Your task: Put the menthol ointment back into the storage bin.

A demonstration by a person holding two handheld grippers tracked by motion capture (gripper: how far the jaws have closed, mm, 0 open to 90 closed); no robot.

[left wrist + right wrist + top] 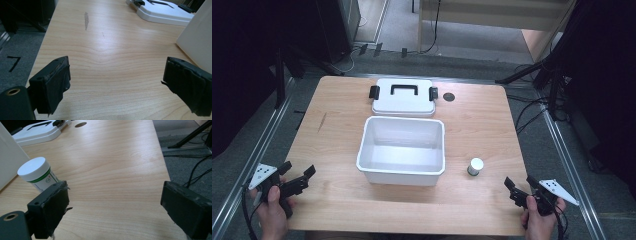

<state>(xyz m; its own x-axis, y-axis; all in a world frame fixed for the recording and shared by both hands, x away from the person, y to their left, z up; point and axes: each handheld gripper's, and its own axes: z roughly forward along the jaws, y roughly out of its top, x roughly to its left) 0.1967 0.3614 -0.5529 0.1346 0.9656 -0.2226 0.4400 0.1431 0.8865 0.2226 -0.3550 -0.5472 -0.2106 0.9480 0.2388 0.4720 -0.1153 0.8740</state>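
A light wooden bench [482, 120] carries an open white plastic box [402, 150] near its middle, empty inside, its long sides running parallel to the bench's near edge. Just behind the box, toward the far edge, lies its white lid [404, 97], flat, with a black handle on top and a black latch at each end; lid and box sit close together, and whether they touch cannot be told. A small dark round hole [449, 97] marks the bench surface just right of the lid. A small jar [475, 167] with a white cap stands upright to the right of the box, near but apart from it, closer to the near edge; the right gripper view shows a green band and a printed label on its side.

The left gripper [298, 172] hovers over the near left corner of the bench, held in the person's left hand [273, 210], its jaws spread wide with bare wood between them. The right gripper [520, 181] sits by the near right corner in the right hand [539, 220], jaws likewise wide apart and holding nothing; the jar stands ahead of its left jaw, not between the two. A dull streak [86, 20] mars the wood near the bench's left edge.
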